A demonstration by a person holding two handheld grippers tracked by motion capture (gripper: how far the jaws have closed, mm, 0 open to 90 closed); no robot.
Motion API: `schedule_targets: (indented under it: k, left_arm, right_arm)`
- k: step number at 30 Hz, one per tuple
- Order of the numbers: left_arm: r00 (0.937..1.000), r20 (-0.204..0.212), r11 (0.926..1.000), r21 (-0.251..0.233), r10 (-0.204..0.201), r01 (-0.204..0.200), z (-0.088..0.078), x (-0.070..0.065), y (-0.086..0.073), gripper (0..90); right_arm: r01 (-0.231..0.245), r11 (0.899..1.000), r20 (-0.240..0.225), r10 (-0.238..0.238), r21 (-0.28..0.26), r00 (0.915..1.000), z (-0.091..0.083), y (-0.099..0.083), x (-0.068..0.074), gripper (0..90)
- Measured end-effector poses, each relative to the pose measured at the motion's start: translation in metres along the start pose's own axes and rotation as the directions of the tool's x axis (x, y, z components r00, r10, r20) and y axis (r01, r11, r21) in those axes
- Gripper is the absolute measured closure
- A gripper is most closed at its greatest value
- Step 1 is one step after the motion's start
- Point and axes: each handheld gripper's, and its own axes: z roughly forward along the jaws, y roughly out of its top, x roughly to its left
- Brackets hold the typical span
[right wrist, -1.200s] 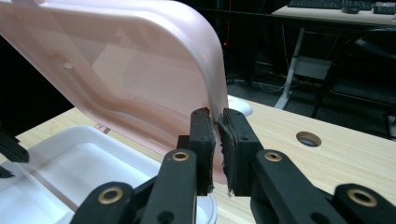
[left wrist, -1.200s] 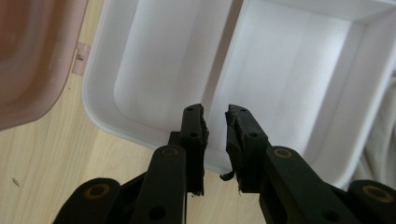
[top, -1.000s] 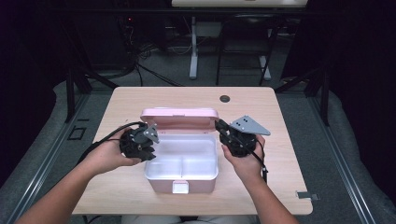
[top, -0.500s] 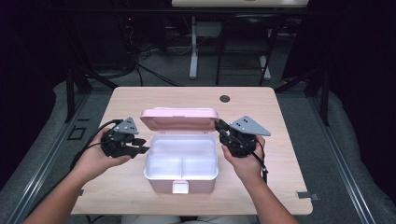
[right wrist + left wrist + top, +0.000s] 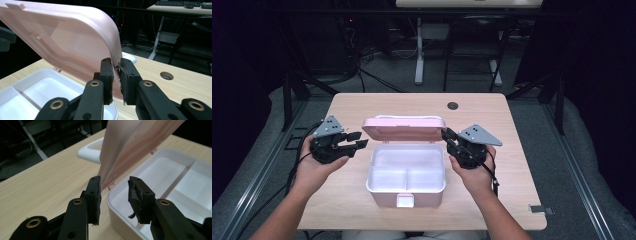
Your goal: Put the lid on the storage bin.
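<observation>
A pink lunch box (image 5: 406,187) with a white, divided inside stands open in the middle of the table. Its pink lid (image 5: 404,128) is raised at the back. My right gripper (image 5: 447,135) is shut on the lid's right edge; in the right gripper view the pads (image 5: 107,72) pinch the lid (image 5: 62,37) rim. My left gripper (image 5: 357,140) hovers just left of the box, open. Its jaws have just been opening, and in the left gripper view the gripper (image 5: 114,187) has nothing between its jaws, with the lid (image 5: 125,147) corner just beyond.
A round cable hole (image 5: 453,105) sits near the table's far edge. The box's white handle (image 5: 90,153) lies behind the lid, and a latch (image 5: 405,200) faces me. Bare wood (image 5: 337,200) lies left and right of the box. Dark desk legs and cables stand beyond.
My left gripper has drawn left, away from the lid's left end, and its jaws have widened. The right gripper and the raised lid have stayed put.
</observation>
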Motion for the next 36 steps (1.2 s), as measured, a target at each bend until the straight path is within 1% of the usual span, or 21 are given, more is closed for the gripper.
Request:
schedule_targets:
  k: [3,5,6,11,16,17,24,27,29,32,36]
  left_arm:
    - [0.9999,0.005,0.9991,-0.039,-0.015,0.015,0.000,0.000,0.002,65.2]
    - [0.9999,-0.007,0.9985,-0.054,-0.012,0.011,-0.001,-0.001,0.004,66.0]
    - [0.9999,-0.013,0.9986,-0.053,0.000,-0.001,-0.001,-0.002,0.005,66.0]
    - [0.9985,-0.041,0.9950,-0.092,0.035,-0.039,-0.005,-0.010,0.012,68.9]
    - [0.9987,-0.044,0.9886,-0.148,0.024,-0.030,-0.009,-0.010,0.013,73.2]
    - [0.9988,-0.043,0.9879,-0.153,0.022,-0.028,-0.010,-0.010,0.013,74.1]
    - [0.9982,-0.050,0.9879,-0.150,0.033,-0.040,-0.012,-0.013,0.011,74.4]
    - [0.9984,-0.047,0.9875,-0.153,0.030,-0.037,-0.013,-0.015,0.009,74.2]
    - [0.9979,-0.050,0.9878,-0.148,0.042,-0.049,-0.014,-0.016,0.008,74.1]
    - [0.9974,-0.054,0.9882,-0.143,0.048,-0.055,-0.015,-0.018,0.008,74.1]
    - [0.9978,-0.050,0.9878,-0.147,0.044,-0.051,-0.015,-0.019,0.006,74.0]
  right_arm:
    - [-0.005,1.000,-0.006,0.005,0.000,1.0000,0.000,0.000,0.000,80.1]
    - [-0.010,1.000,-0.010,0.010,0.000,0.9999,0.000,0.001,-0.001,79.8]
    - [-0.010,1.000,-0.011,0.010,-0.001,0.9999,0.000,0.001,-0.001,79.7]
    - [-0.011,1.000,-0.019,0.011,-0.003,0.9998,-0.001,0.003,0.000,79.4]
    - [-0.008,1.000,-0.030,0.008,0.002,0.9995,-0.003,0.004,-0.001,78.8]
    - [-0.009,1.000,-0.033,0.009,0.005,0.9994,-0.003,0.004,-0.001,78.5]
    - [0.005,1.000,-0.044,-0.005,0.000,0.9990,-0.010,0.007,0.001,77.5]
    - [0.011,1.000,-0.049,-0.011,-0.001,0.9987,-0.013,0.009,0.002,77.2]
    - [0.011,1.000,-0.055,-0.011,-0.001,0.9984,-0.015,0.010,0.002,77.1]
    - [0.013,1.000,-0.059,-0.013,-0.001,0.9982,-0.017,0.010,0.003,76.9]
    - [0.019,1.000,-0.061,-0.019,-0.003,0.9979,-0.020,0.009,0.005,76.7]
